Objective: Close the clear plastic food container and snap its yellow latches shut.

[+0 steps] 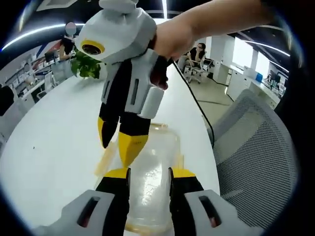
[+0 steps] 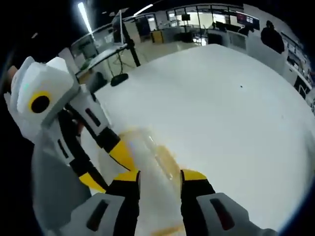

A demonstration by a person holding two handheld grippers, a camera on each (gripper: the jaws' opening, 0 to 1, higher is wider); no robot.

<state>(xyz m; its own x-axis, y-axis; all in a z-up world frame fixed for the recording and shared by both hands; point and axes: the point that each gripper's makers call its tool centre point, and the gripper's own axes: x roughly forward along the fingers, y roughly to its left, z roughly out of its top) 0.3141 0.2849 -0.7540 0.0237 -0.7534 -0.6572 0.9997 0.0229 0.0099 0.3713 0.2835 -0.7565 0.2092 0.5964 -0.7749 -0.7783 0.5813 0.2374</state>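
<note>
Both tongs hang over the clear plastic box on a long white table. Seen from the left gripper view, the left gripper has its two yellow-tipped jaws standing apart, and the box shows in the gap between them and runs on beyond the tips; whether the jaws touch its sides I cannot tell. The right gripper comes down from above, held by a person's hand, with its yellow tips pointing down at the near left part of the box. One tip is right at the lid, the other hangs just beside the box's left edge, so these jaws are apart too. A yellow latch lies flat along that left edge. The white table stretches away, with a green plant near its far end and a grey mesh chair to the right.

From the right gripper view, the right gripper shows its jaws parted with the blurred box between and past them. The left gripper enters from the left, its yellow tips down at the box's side. The table spreads bare and white beyond.
</note>
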